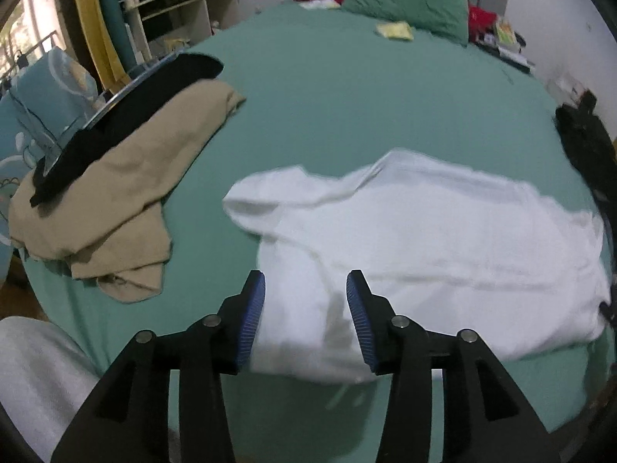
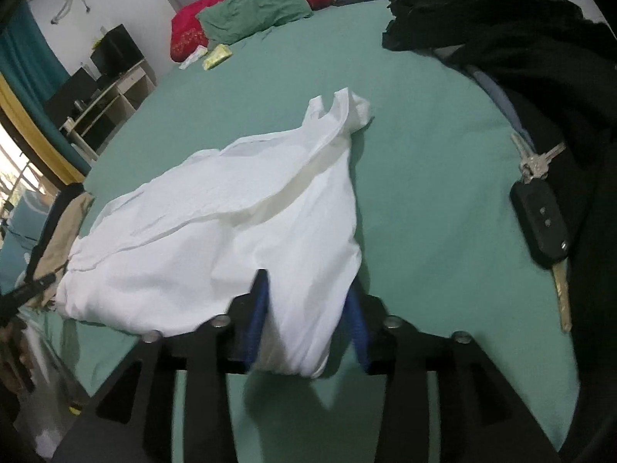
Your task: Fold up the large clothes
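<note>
A white garment (image 1: pixel 424 231) lies crumpled on the green bed sheet (image 1: pixel 347 96), spread to the right in the left wrist view. My left gripper (image 1: pixel 306 297) hovers over its near left end with the jaws apart; the blue pads (image 1: pixel 254 308) do not press on the cloth below. In the right wrist view the same white garment (image 2: pixel 216 223) bunches up between the jaws of my right gripper (image 2: pixel 307 285). A fold drapes over the left finger and hangs a little above the sheet (image 2: pixel 424 154). Those jaws stand apart, and the pads are partly hidden by cloth.
A beige garment (image 1: pixel 127 200) with a black one (image 1: pixel 127 115) on top lies at the bed's left edge. Dark clothes (image 2: pixel 482 11) and a car key with keys (image 2: pixel 540 216) lie on the right. Green and red pillows (image 1: pixel 405 4) sit at the head. A person's leg (image 1: pixel 34 378) is near left.
</note>
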